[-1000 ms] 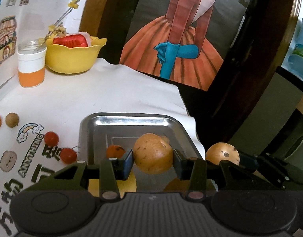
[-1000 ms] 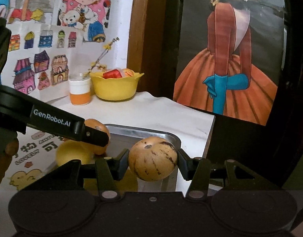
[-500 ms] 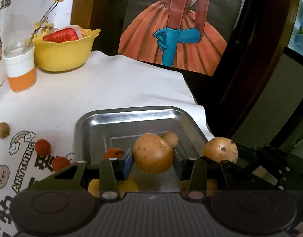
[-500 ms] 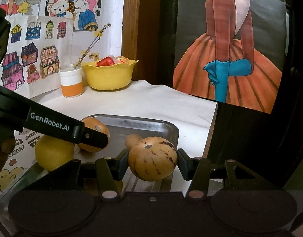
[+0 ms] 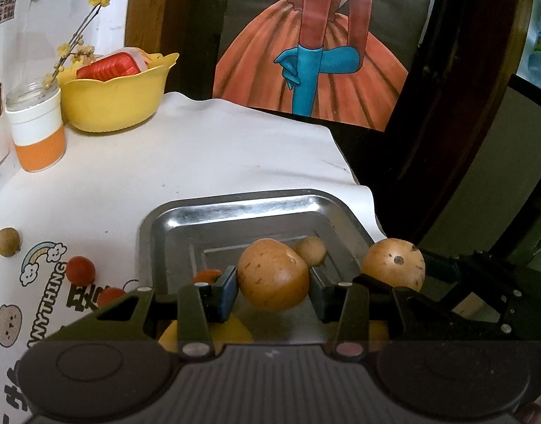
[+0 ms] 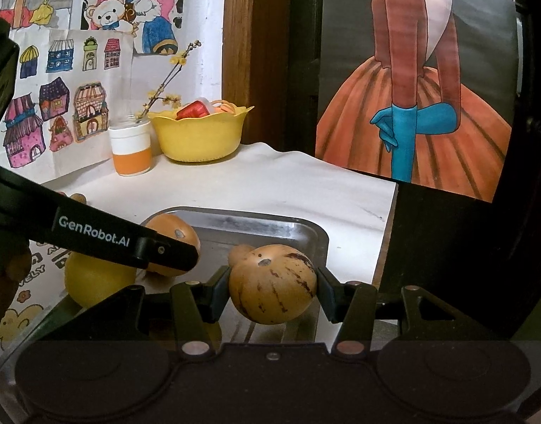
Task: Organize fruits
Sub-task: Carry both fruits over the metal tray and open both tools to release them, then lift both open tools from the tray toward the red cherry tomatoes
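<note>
My left gripper (image 5: pixel 273 291) is shut on a tan round fruit (image 5: pixel 273 275), held just above the steel tray (image 5: pixel 235 208). My right gripper (image 6: pixel 273 291) is shut on a tan fruit with brown streaks (image 6: pixel 272 282) over the tray's right part (image 6: pixel 305 228). That streaked fruit (image 5: pixel 393 263) also shows at the right in the left wrist view. In the tray lie a small brown fruit (image 5: pixel 311 249), a small orange fruit (image 5: pixel 207 276) and a yellow fruit (image 6: pixel 97 279). The left gripper's arm (image 6: pixel 94 233) and its fruit (image 6: pixel 173 235) cross the right wrist view.
Small red fruits (image 5: pixel 80 270) and a brown one (image 5: pixel 7 246) lie on the white cloth left of the tray. A yellow bowl (image 5: pixel 115 100) and an orange-and-white jar (image 5: pixel 37 130) stand at the back left. The table edge (image 5: pixel 355 180) drops off to the right.
Both grippers have sunk lower and moved forward over the tray, each still holding its fruit. The small brown fruit in the tray has come into view.
</note>
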Motion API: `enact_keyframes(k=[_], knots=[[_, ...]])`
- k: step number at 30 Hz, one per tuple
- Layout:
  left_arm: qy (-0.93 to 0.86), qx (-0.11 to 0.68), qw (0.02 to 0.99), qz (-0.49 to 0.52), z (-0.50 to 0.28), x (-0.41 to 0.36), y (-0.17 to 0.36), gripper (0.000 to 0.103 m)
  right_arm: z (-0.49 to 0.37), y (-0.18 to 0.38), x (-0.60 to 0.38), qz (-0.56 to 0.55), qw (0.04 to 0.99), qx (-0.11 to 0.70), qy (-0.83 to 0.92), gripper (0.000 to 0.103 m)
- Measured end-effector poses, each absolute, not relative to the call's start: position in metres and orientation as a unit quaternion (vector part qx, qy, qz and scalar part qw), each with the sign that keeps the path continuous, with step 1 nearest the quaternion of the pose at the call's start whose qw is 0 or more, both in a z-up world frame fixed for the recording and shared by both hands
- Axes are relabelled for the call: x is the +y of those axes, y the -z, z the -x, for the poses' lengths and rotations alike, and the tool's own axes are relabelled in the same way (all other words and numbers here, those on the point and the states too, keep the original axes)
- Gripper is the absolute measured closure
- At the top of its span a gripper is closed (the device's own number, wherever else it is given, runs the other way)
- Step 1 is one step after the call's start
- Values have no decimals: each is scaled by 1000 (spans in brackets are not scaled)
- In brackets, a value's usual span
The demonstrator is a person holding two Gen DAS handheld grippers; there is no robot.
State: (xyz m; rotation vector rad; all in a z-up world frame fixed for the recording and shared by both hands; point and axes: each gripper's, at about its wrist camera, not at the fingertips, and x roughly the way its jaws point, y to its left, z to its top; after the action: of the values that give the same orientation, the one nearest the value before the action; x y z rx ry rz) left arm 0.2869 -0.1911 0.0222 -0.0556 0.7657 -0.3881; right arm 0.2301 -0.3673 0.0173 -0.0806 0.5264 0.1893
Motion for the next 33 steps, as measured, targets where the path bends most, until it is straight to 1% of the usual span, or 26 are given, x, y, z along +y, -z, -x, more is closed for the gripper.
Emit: enact_keyframes(k=[7,10,12,14,15,17,18,20,22,23,25,26,28,30,33], knots=[[189,370,909,27,-286,-192,-23,55,-229,-18,-366,39,961,258,-95,49],[189,370,909,35,-285,-190,-24,54,-227,-19,-365,37,961,254,-100,43],[189,371,908,40,-285,-189,-25,53,-225,-20,-364,40,962,252,-96,42],[188,369,909,44,-284,-187,-25,51,-223,-21,-365,34,963,249,-93,38],[187,367,910,47,-283,-186,-26,48,-222,-22,-367,32,964,247,-92,36],[185,362,912,53,-280,-183,-28,44,-218,-25,-368,29,966,242,-89,30],[184,359,913,56,-280,-182,-30,40,-216,-27,-370,28,966,240,-87,28],[180,352,917,63,-277,-179,-33,33,-212,-30,-370,27,968,236,-84,22],[175,343,920,68,-272,-177,-36,23,-208,-33,-372,25,969,232,-82,17],[173,338,922,69,-270,-176,-37,21,-205,-35,-372,24,970,229,-81,15],[166,328,927,74,-265,-172,-41,14,-198,-38,-373,21,971,225,-80,10],[163,324,929,76,-262,-170,-43,12,-194,-40,-373,20,971,222,-81,8],[159,316,932,79,-256,-168,-47,3,-187,-44,-373,19,972,218,-81,4],[151,305,937,79,-248,-164,-51,1,-178,-48,-372,18,974,213,-79,1],[142,294,942,75,-236,-159,-55,1,-165,-54,-371,16,975,210,-76,1]])
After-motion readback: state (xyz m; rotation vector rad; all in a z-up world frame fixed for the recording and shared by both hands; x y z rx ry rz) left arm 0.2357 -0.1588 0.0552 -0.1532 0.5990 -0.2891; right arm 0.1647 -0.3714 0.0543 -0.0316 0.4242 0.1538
